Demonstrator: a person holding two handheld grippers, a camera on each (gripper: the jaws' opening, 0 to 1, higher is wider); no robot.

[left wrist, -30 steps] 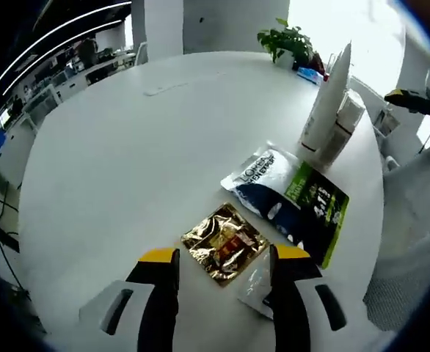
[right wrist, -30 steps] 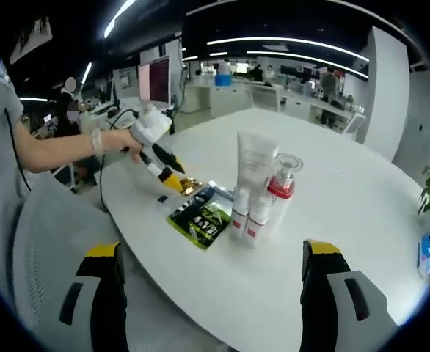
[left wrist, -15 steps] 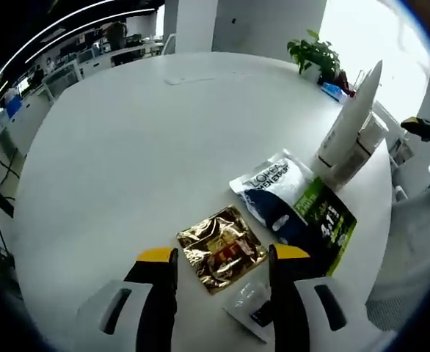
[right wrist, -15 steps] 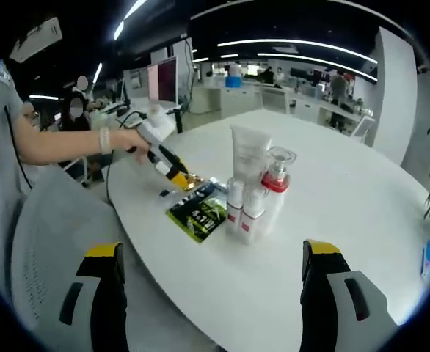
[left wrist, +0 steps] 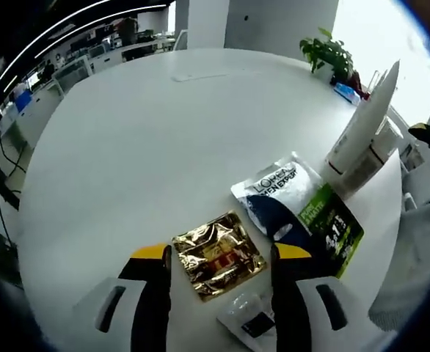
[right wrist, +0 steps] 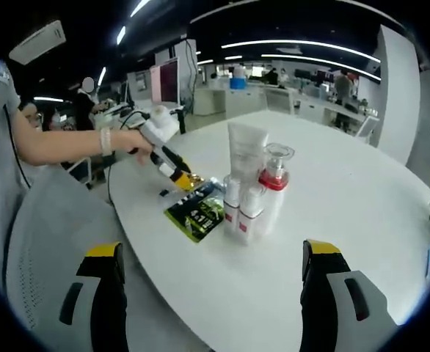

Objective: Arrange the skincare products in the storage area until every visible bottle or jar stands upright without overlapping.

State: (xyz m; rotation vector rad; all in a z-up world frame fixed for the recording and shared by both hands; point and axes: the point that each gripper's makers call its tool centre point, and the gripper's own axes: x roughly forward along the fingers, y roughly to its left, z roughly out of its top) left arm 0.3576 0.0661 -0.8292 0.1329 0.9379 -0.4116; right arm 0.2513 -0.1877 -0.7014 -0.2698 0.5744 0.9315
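The left gripper (left wrist: 219, 260) hangs low over the white tabletop (left wrist: 127, 139), its fingers spread wide on either side of a gold sachet (left wrist: 217, 254) without gripping it. Just beyond lie a white and blue pouch (left wrist: 277, 198) and a green packet (left wrist: 334, 227). The right gripper (right wrist: 213, 268) is wide open and empty. Farther off, a tube (right wrist: 245, 154), a pump bottle (right wrist: 274, 183) and two small bottles (right wrist: 241, 213) stand upright together.

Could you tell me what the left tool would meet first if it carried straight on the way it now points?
Most likely the gold foil sachet, lying flat on the white table between the open jaws of the left tool, though depth is hard to judge.
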